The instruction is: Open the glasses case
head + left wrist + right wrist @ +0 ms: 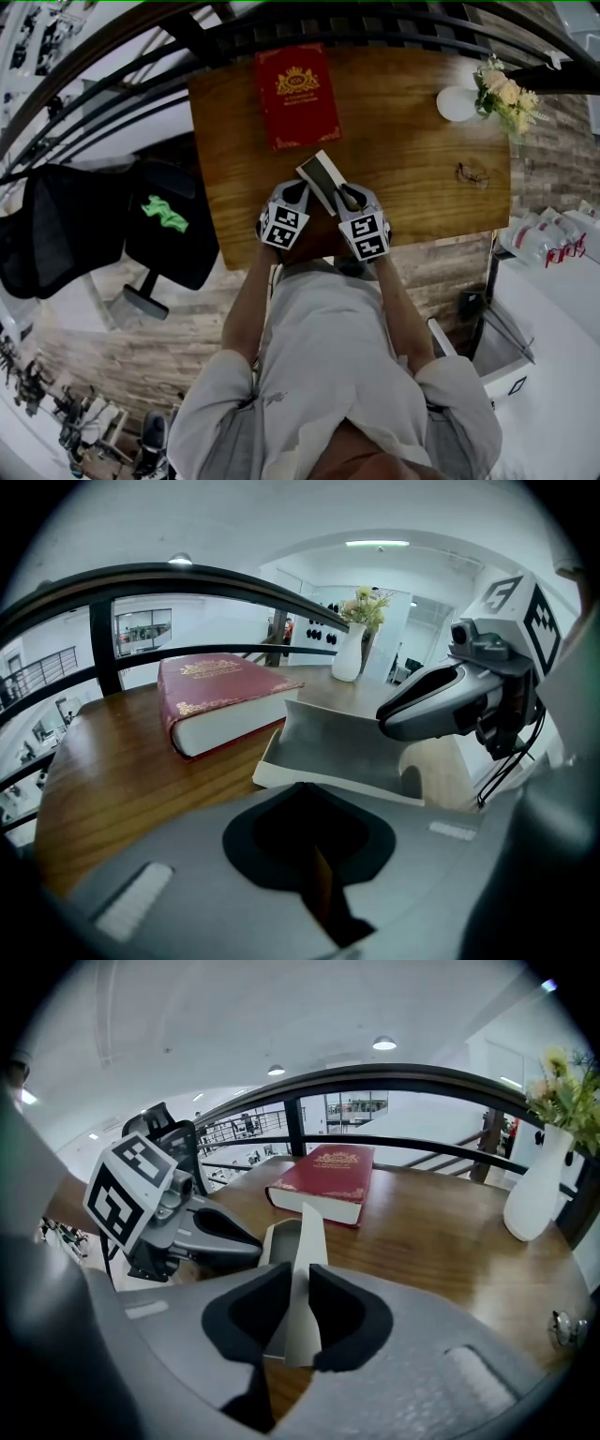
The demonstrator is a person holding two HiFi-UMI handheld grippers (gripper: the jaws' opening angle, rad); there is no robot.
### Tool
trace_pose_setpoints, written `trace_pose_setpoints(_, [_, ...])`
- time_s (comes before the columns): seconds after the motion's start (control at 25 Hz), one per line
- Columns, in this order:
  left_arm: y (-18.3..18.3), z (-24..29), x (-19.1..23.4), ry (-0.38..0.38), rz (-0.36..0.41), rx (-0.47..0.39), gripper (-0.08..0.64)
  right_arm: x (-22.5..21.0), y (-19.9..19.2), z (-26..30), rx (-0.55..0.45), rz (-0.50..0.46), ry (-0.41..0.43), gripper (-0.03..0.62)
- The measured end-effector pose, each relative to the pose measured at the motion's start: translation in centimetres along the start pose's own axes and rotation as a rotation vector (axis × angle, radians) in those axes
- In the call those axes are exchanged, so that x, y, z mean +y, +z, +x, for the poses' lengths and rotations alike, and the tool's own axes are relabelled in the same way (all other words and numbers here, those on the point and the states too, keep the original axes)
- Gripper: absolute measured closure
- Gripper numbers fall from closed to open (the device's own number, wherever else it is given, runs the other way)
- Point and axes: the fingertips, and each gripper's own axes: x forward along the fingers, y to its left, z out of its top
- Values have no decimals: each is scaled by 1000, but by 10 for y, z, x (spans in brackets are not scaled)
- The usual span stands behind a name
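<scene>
A cream glasses case point(323, 178) with a grey lining lies partly unfolded on the wooden table point(422, 187), close to its front edge. My right gripper point(292, 1307) is shut on the case's upright cream flap point(306, 1241), and the pads press on both of its faces. In the head view this right gripper point(349, 199) sits at the case's near right end. My left gripper point(323, 874) looks shut, with only a thin brown sliver between its pads. Its tips meet the case's near edge point(337, 782). In the right gripper view the left gripper point(246, 1241) lies over the case's left side.
A red hardback book point(297, 94) lies just beyond the case. A white vase of flowers point(459, 103) stands at the table's far right, with a small metal object point(472, 173) nearer. A dark railing point(394, 1077) runs behind the table. A black office chair point(159, 225) stands to the left.
</scene>
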Motion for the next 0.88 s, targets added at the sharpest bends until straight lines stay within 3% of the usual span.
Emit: trace_pose_setpoints(0.88, [1,0,-1,-2,-6,5,540,-42,-6,3,-2,78,-68,574])
